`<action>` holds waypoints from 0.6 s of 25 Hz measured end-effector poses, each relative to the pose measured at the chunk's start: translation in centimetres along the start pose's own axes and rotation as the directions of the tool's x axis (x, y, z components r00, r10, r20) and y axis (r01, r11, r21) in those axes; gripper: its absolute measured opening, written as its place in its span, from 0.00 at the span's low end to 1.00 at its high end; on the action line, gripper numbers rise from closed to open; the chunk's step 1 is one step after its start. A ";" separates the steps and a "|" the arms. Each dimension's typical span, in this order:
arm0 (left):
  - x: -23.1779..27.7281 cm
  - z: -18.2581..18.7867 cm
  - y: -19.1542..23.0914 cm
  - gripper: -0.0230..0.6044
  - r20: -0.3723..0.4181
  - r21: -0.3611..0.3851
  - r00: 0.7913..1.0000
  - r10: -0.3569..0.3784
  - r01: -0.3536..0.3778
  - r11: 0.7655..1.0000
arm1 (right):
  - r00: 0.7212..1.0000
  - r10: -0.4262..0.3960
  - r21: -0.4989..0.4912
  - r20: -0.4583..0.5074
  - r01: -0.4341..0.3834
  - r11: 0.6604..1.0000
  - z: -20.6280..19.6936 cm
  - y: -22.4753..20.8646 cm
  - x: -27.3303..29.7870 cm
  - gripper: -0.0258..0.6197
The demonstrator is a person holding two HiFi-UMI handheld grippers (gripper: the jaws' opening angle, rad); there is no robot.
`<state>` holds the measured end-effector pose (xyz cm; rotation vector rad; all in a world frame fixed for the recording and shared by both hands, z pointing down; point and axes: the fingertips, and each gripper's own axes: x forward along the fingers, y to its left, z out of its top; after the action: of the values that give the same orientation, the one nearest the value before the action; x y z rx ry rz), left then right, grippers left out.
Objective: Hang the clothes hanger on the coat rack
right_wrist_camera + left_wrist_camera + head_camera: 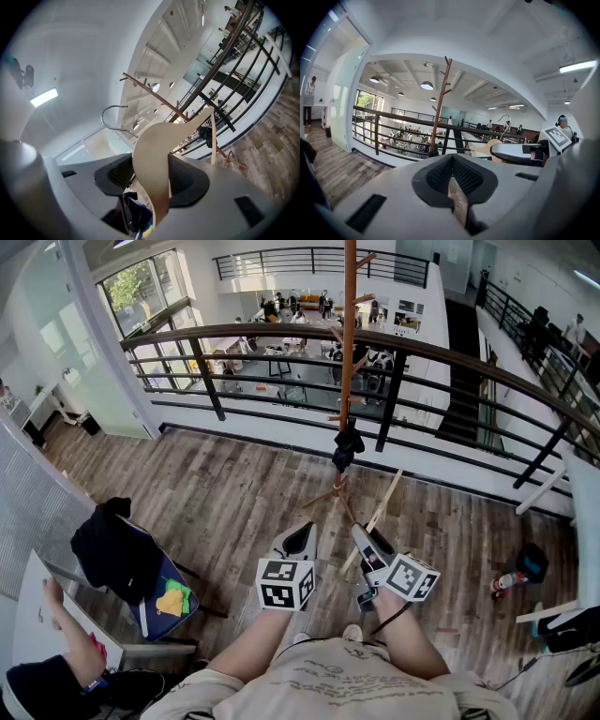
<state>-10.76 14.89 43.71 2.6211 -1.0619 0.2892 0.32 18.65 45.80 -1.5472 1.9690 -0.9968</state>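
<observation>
The coat rack [348,343] is a tall wooden pole with short pegs, standing by the railing straight ahead of me; a small black item [347,448] hangs low on it. My right gripper [367,538] is shut on the wooden clothes hanger [380,512], which slants up and away toward the rack's foot. In the right gripper view the hanger's pale body [154,154] fills the space between the pads, its metal hook [112,117] curls up left, and the rack [154,96] lies beyond. My left gripper [302,538] is beside it, shut and empty [452,180]; it faces the rack [439,108].
A dark metal railing [234,334] runs behind the rack, with a lower floor beyond it. A chair with a black garment [117,554] stands at left, a person [56,652] sits at bottom left. A red-and-white object [511,579] and a white table edge [581,502] are at right.
</observation>
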 end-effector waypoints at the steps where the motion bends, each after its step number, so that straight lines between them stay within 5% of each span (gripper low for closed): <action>1: 0.1 -0.2 -0.2 0.04 -0.001 0.000 1.000 -0.002 0.002 1.000 | 1.000 0.005 -0.002 0.004 -0.005 1.000 0.1 0.1 -0.1 0.37; 15: 2.0 -0.8 -3.2 0.04 -0.006 0.014 1.000 0.002 -0.002 1.000 | 1.000 0.013 -0.002 0.014 -0.013 1.000 2.4 -2.1 -1.6 0.37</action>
<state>-7.12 16.06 44.39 2.6305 -1.0643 0.3059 3.85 19.34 45.74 -1.5360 1.9689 -0.9771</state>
